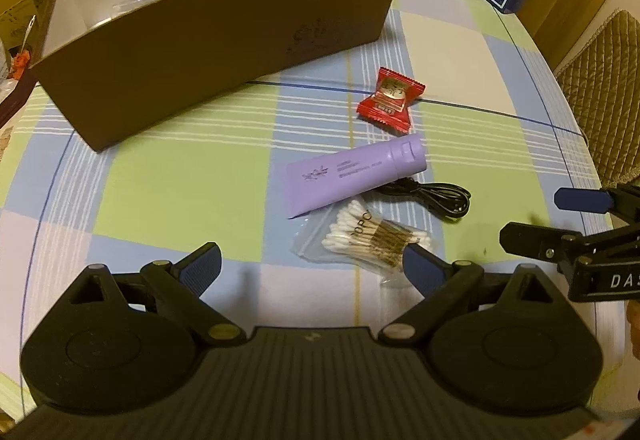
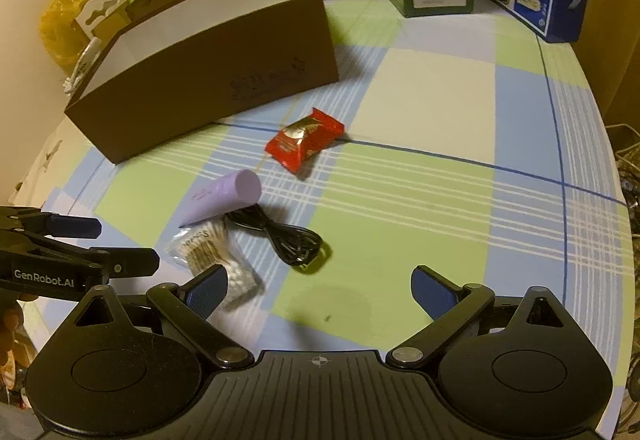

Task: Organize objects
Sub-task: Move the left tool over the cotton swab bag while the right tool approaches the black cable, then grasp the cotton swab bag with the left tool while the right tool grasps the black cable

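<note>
Box (image 1: 208, 51) interior shows only from the left wrist; left claw (image 1: 312, 264) and right claw (image 2: 320, 288) both spread.

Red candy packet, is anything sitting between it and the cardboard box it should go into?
Nothing visible lies on the tablecloth between the red candy packet and the cardboard box. Only the box's near wall stands there, so the packet must go over it. Both grippers, left and right, are open and empty.

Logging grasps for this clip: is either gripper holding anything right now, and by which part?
Nothing is held. The left gripper and right gripper both have open, empty jaws above the table.
</note>
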The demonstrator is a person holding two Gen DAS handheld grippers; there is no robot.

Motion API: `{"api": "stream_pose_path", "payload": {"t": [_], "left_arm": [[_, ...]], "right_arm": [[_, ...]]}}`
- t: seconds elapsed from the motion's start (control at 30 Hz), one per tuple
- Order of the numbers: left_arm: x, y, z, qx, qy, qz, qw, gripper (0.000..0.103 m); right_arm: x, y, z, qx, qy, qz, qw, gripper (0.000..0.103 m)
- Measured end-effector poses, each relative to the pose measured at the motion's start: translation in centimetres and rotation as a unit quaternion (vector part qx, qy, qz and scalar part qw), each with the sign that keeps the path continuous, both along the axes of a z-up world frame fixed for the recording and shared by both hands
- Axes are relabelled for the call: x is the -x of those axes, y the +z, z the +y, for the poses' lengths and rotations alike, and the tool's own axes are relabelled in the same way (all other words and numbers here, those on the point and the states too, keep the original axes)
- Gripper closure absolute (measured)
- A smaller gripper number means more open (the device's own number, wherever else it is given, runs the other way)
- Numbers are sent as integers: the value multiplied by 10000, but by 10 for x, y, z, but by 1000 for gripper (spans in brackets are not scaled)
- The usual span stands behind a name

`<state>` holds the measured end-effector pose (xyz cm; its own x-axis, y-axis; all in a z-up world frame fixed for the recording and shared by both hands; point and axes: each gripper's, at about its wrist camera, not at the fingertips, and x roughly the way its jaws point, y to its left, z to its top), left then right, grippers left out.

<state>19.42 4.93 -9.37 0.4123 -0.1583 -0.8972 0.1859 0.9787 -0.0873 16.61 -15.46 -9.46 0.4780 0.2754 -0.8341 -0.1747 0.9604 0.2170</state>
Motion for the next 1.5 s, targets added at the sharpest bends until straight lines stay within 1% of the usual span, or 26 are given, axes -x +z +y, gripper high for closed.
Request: {"api": "stream_pose_path", "payload": {"t": [0.57, 0.73, 0.77, 0.83, 0.9, 0.93, 1.0, 1.1, 1.23, 1.27, 1.43, 1.5], "left_arm": [[-22, -31, -31, 75, 152, 109, 9998, 7], [-27, -44, -37, -135, 168, 77, 9997, 10], [-27, -45, -36, -157, 177, 73, 9997, 12], [-25, -48, -31, -185, 202, 67, 9996, 22], [-20, -48, -25, -303, 145, -79, 9994, 33], [-17, -48, -22, -353, 103, -136, 9992, 35], [-12, -47, -12, -357, 87, -210, 9991, 43], [-5, -45, 3, -408, 91, -273, 9988, 52], [3, -44, 23, -493, 239, -280, 9981, 54], [4, -43, 29, -498, 329, -264, 9979, 54], [5, -42, 57, -572, 688, -226, 9957, 53], [5, -41, 67, -580, 813, -203, 9948, 53]], "right_arm": [[-2, -4, -37, 143, -563, 40, 9983, 7], [-2, -8, -38, 143, -559, 66, 9983, 7], [-2, -8, -37, 136, -540, 67, 9984, 7], [-3, -10, -35, 116, -503, 77, 9986, 7], [-3, -12, -33, 95, -461, 92, 9989, 7], [-4, -13, -31, 75, -417, 95, 9991, 7], [-5, -15, -26, 43, -325, 82, 9994, 7], [-8, -17, -19, 3, -159, 69, 9998, 7], [-14, -19, -3, 20, 246, -59, 9997, 9], [-16, -19, 2, 34, 383, -106, 9992, 10], [-29, -27, 29, 164, 1017, -320, 9942, 29], [-34, -33, 41, 311, 1255, -396, 9908, 33]]}}
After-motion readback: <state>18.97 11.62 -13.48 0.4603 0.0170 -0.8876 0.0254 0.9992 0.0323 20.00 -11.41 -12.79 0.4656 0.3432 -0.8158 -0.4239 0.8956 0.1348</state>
